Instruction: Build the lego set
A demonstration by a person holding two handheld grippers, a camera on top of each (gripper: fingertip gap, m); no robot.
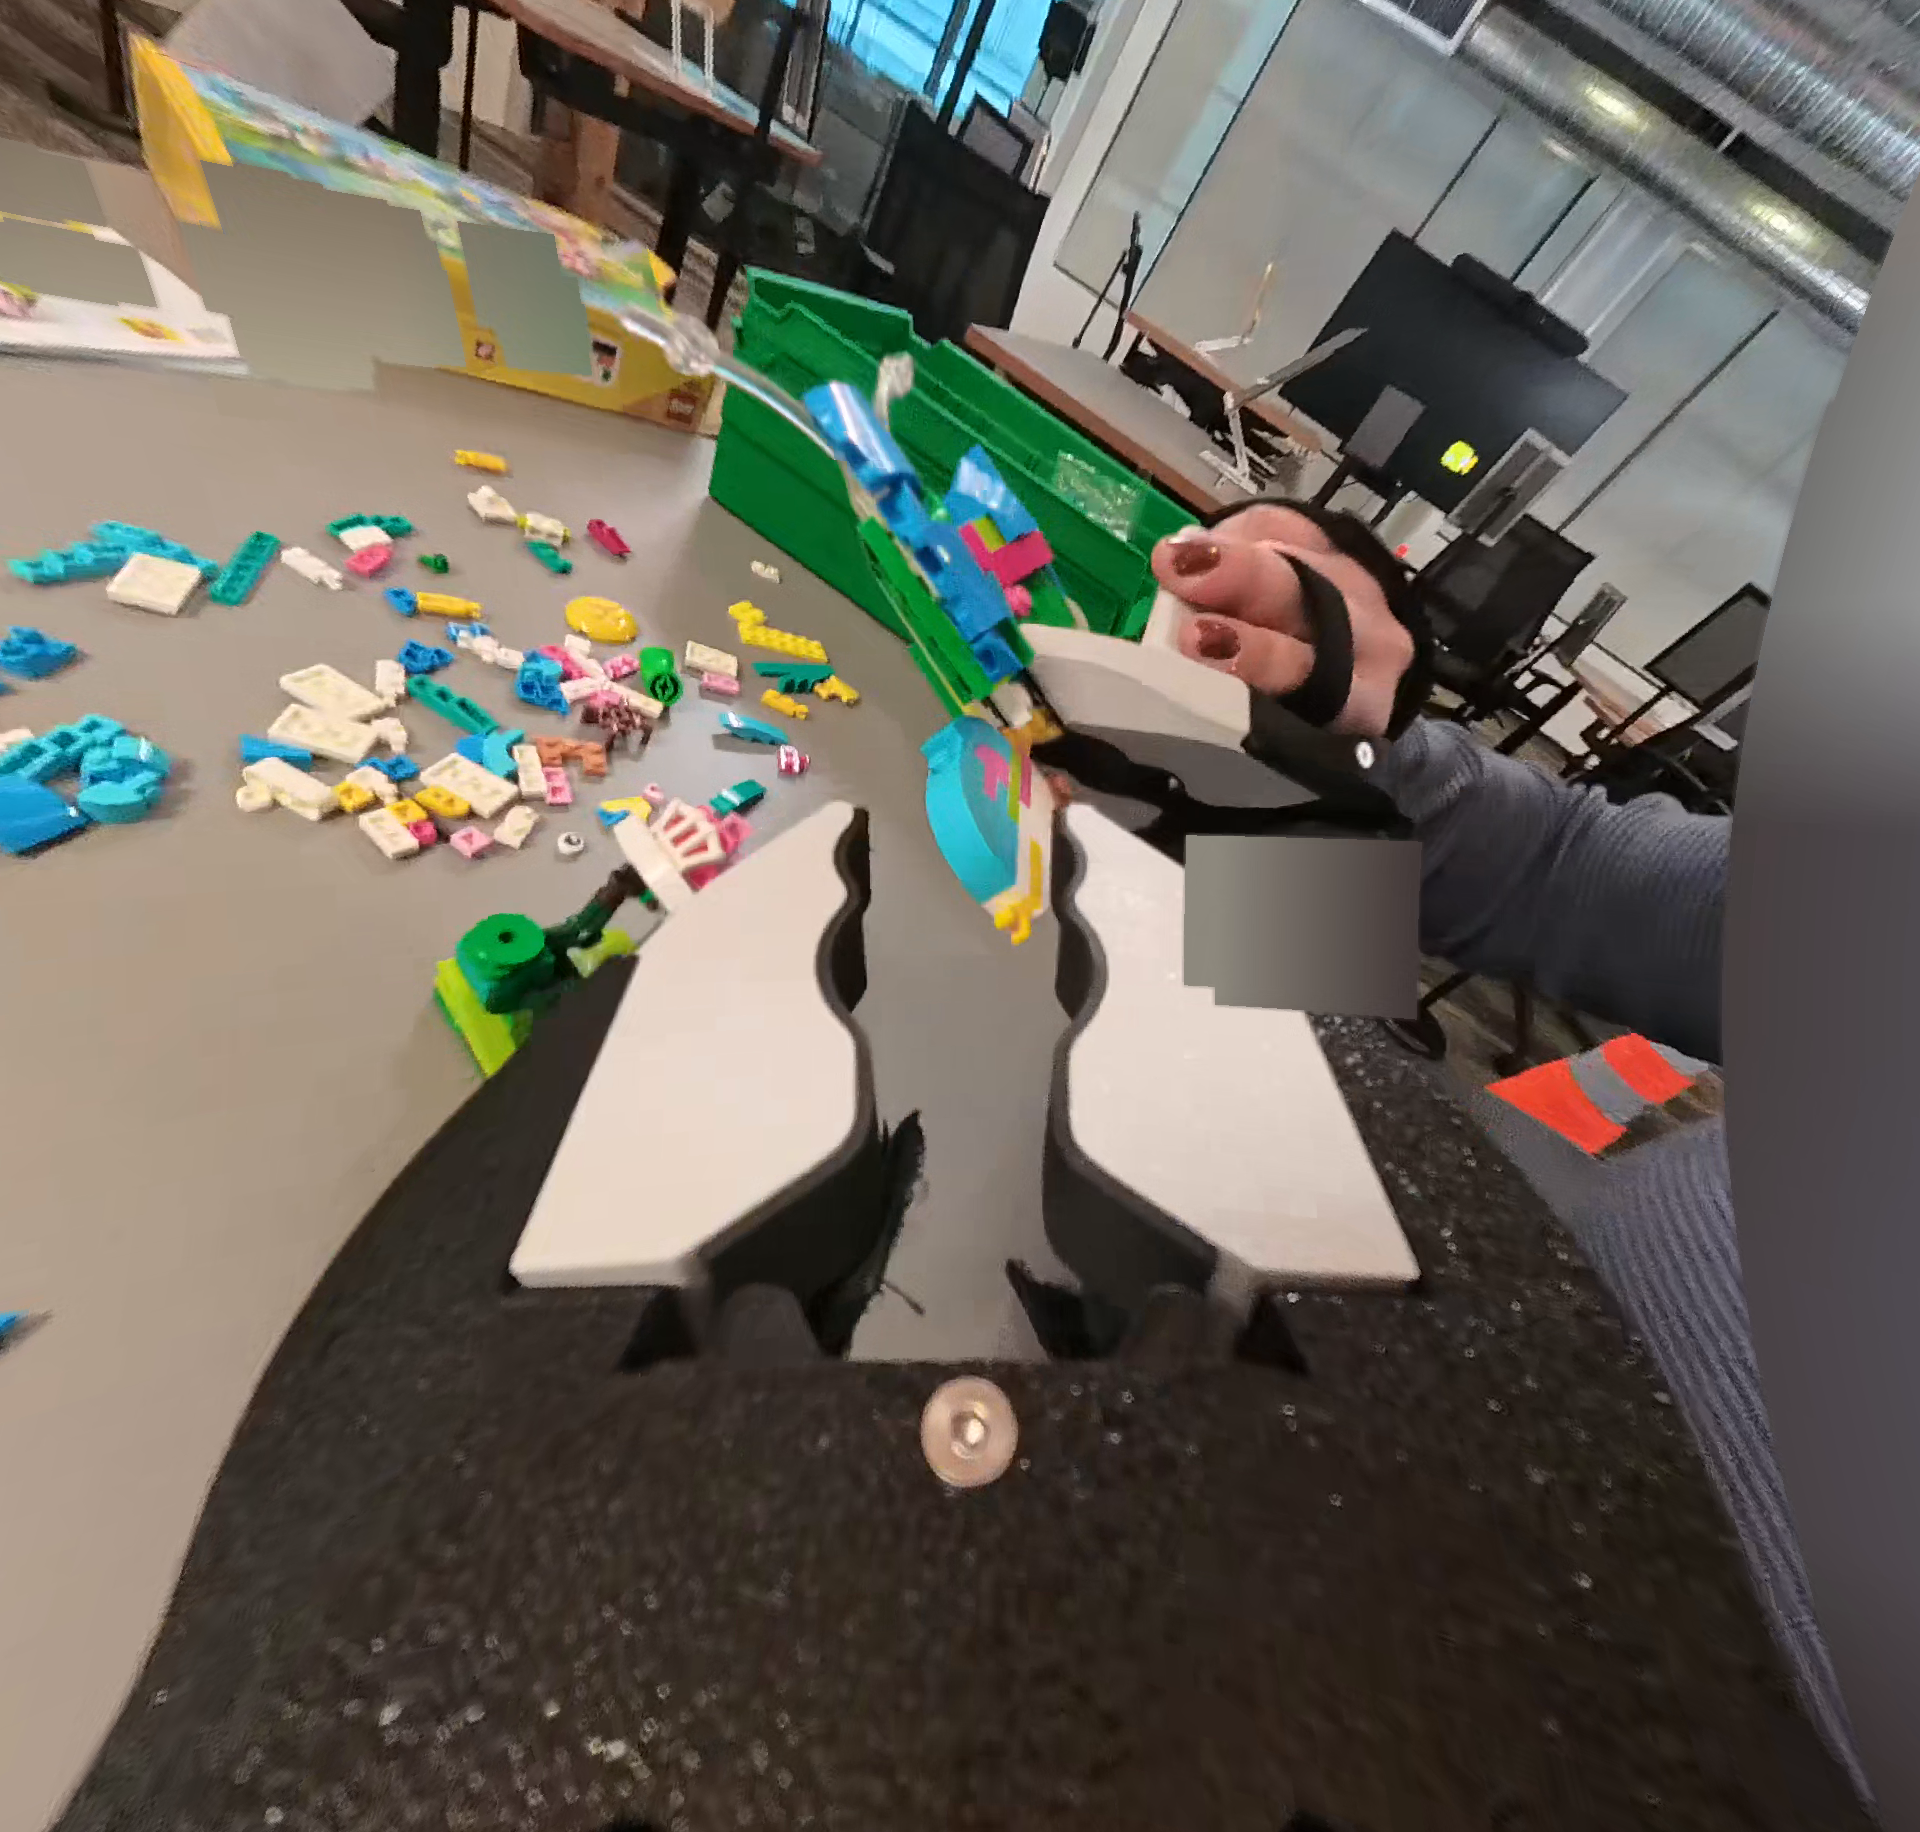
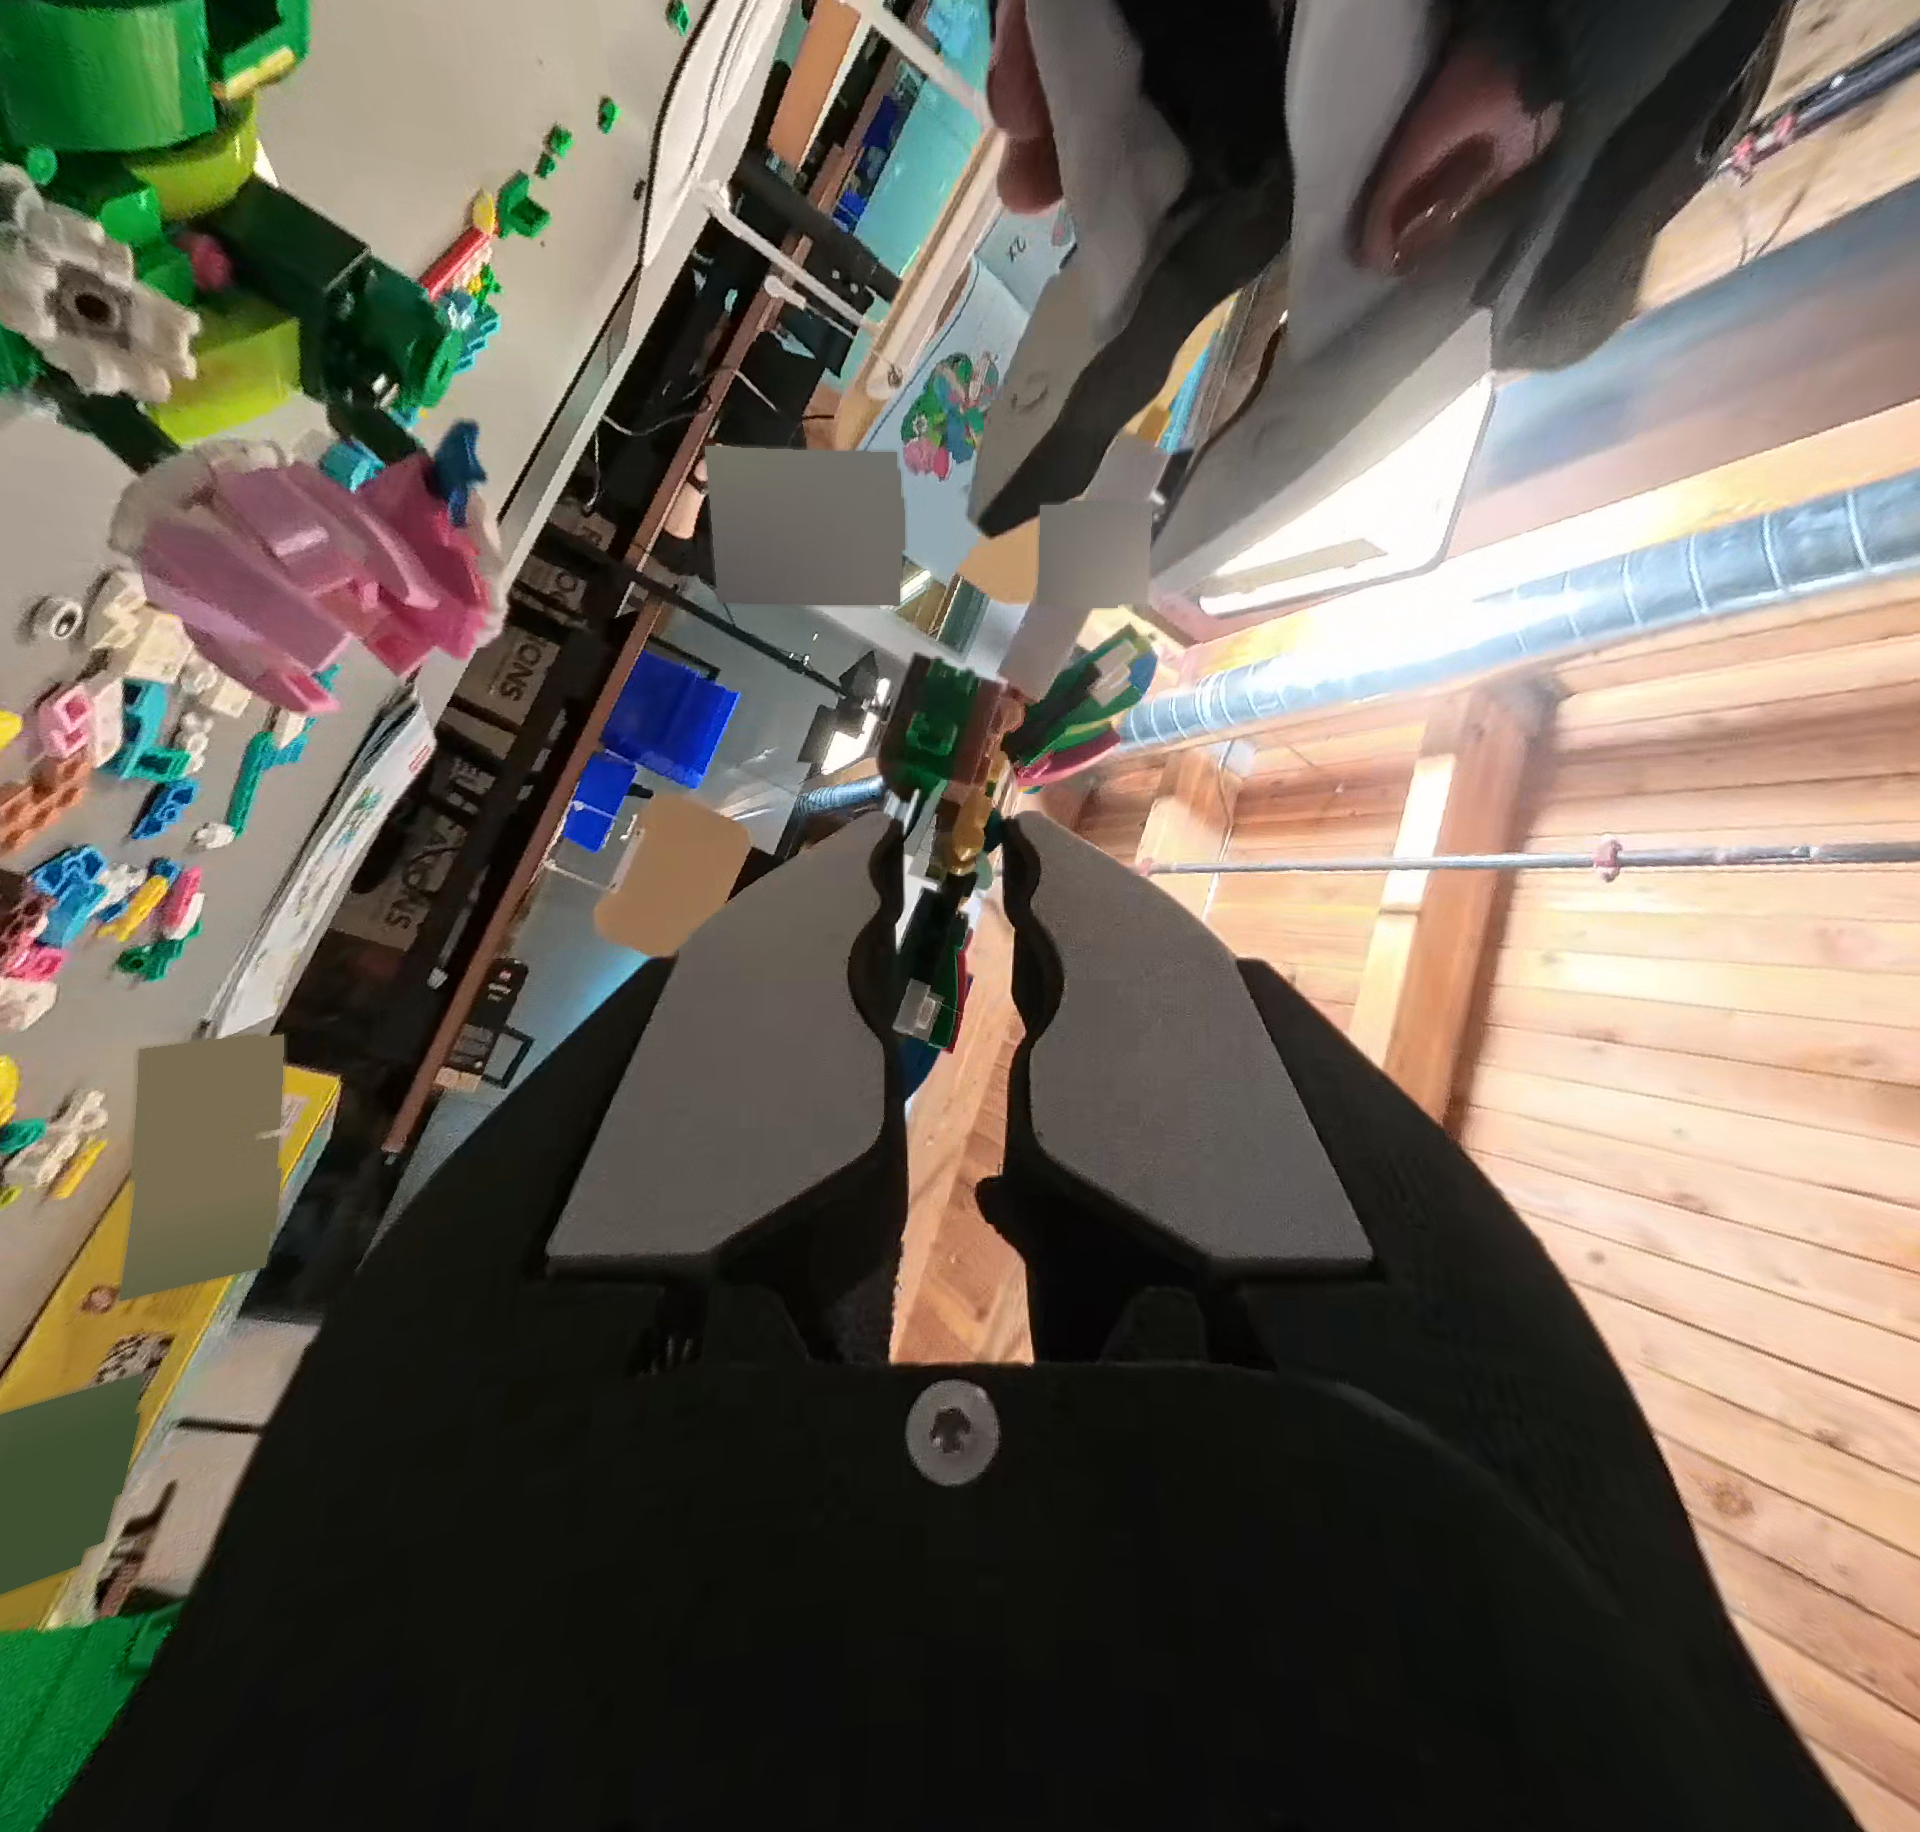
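My right gripper (image 2: 951, 832) is shut on one end of a partly built lego model (image 2: 940, 712) and holds it in the air. In the left wrist view the model (image 1: 935, 556) is a tilted green plate with blue, pink and yellow bricks and a clear curved piece on top. The right gripper (image 1: 1023, 717) clamps its lower part. A round teal and pink piece (image 1: 977, 806) hangs at the model's low end, next to my left gripper's right fingertip. My left gripper (image 1: 961, 826) is open and holds nothing. Its fingers (image 2: 1081, 224) show above the model in the right wrist view.
Many loose bricks (image 1: 468, 702) lie scattered on the grey table (image 1: 208, 1055). A small green plant assembly (image 1: 520, 961) and a white and pink piece (image 1: 675, 837) sit left of my left gripper. A green bin (image 1: 821, 400), a yellow box (image 1: 623, 348) and a booklet (image 1: 83, 317) stand behind. One gripper's finger ends stand about 5 cm off the other's.
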